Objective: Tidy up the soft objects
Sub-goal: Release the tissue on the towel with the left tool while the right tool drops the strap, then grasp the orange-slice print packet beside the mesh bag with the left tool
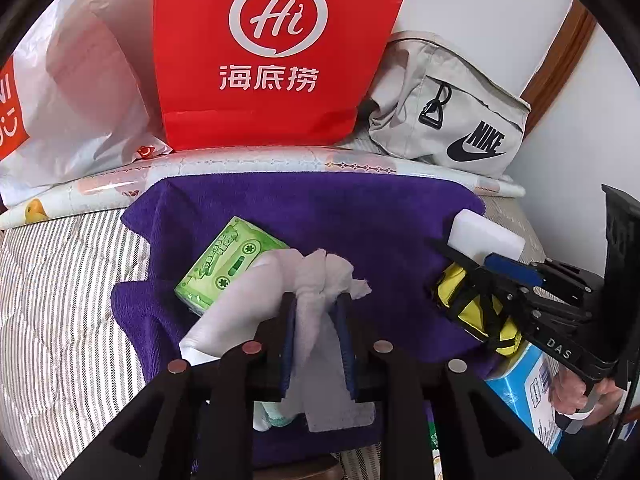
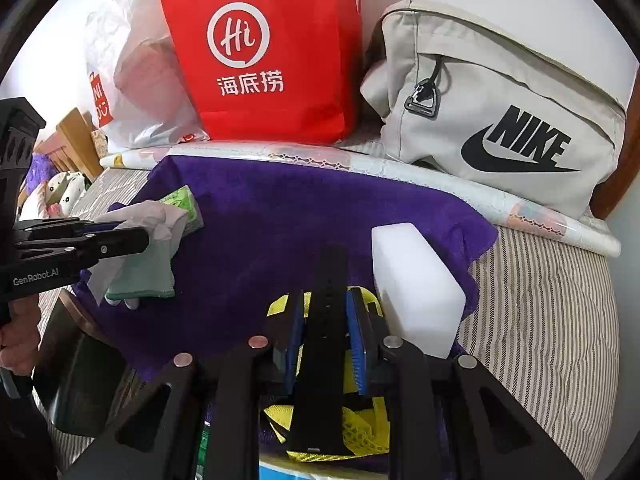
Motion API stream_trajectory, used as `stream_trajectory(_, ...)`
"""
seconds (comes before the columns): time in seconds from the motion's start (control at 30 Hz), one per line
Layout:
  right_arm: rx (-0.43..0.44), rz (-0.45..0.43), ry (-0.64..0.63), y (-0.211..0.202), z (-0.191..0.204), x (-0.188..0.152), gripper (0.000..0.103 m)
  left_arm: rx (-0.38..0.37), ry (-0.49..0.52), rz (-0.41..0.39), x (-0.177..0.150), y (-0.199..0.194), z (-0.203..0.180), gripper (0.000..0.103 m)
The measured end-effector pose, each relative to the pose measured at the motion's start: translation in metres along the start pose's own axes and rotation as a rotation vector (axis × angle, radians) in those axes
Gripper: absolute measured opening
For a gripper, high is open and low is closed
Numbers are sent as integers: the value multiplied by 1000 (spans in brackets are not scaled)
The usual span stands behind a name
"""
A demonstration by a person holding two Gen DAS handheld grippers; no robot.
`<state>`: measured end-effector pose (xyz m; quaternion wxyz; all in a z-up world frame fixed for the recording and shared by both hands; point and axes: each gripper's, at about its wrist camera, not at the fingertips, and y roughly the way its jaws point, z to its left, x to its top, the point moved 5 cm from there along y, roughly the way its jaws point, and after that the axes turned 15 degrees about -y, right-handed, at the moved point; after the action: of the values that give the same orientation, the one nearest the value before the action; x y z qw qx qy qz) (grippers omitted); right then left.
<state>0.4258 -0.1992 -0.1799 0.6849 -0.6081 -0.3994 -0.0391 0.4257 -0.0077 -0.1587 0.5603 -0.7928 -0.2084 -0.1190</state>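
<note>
The white glove [image 1: 316, 280] is bunched and lifted just above the purple towel [image 1: 320, 208], pinched in the left tongs [image 1: 318, 320], which are clenched on it. Just left of it the green tissue pack [image 1: 228, 264] lies flat on the towel. Over on the right, the right tongs [image 2: 326, 340] are clamped on the black strap of a yellow mesh pouch [image 2: 360, 432], with the white foam block [image 2: 416, 288] resting on the towel just beside it. Both grasped pieces look to be in transit, nothing yet gathered or stowed, so I judge the sorting barely begun. Beyond the towel, on the bed [image 1: 60, 300], stand a red paper bag [image 1: 276, 52] and a grey Nike bag [image 2: 500, 120].
</note>
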Motion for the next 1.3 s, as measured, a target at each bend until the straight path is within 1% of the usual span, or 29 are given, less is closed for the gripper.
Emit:
stream_trajectory(0.03,-5,-3,1,-1,0,-1,38,0,-6,5,0,0,1,26)
stream_trajectory(0.07,-9,-5,2,-2,1,-1,49,-4,-14,8,0,-1,2,31)
stream_trajectory(0.1,-14,-12,2,-5,1,-1,53,-8,-19,11,0,-2,2,34)
stream_trajectory(0.13,-22,-22,-1,-9,2,-1,54,-8,-22,8,0,-5,2,41)
stream_trajectory(0.17,-29,-28,-4,-12,3,-2,56,-5,-22,1,0,-7,2,44)
stream_trajectory(0.2,-39,-30,-5,-16,3,-2,59,5,-19,-12,-1,-11,2,44)
stream_trajectory(0.27,-65,-40,4,-24,3,-3,59,28,-15,-31,-2,-19,2,45)
stream_trajectory(0.43,-88,-76,55,-51,4,-8,60,42,-13,-82,-12,-52,-1,46)
stream_trajectory(0.6,-97,-125,55,-88,19,-19,60,26,-14,-169,-30,-97,-2,46)
stream_trajectory(0.67,-106,-138,54,-101,25,-27,63,9,-13,-176,-41,-110,-4,46)
stream_trajectory(0.73,-103,-148,63,-111,31,-36,65,-12,-3,-173,-54,-119,-8,46)
stream_trajectory(0.8,-75,-144,78,-119,38,-48,65,-5,11,-164,-70,-124,-11,46)
stream_trajectory(0.87,-61,-138,87,-127,45,-61,65,-7,31,-140,-88,-124,-16,46)
stream_trajectory(0.93,-73,-139,89,-135,50,-74,65,-20,57,-110,-107,-120,-23,47)
stream_trajectory(1.0,-97,-143,85,-143,54,-88,65,-32,83,-80,-127,-113,-33,51)
stream_trajectory(1.03,-106,-146,82,-147,56,-95,65,-34,97,-65,-135,-109,-37,55)
stream_trajectory(1.13,-137,-143,82,-156,56,-119,65,-24,150,-23,-161,-97,-54,57)
stream_trajectory(1.17,-149,-138,85,-159,55,-128,65,-23,167,-13,-168,-93,-59,60)
stream_trajectory(1.23,-167,-131,91,-164,53,-144,65,-15,197,-1,-181,-86,-68,66)
stream_trajectory(1.3,-174,-136,97,-170,50,-161,66,6,208,4,-188,-76,-73,68)
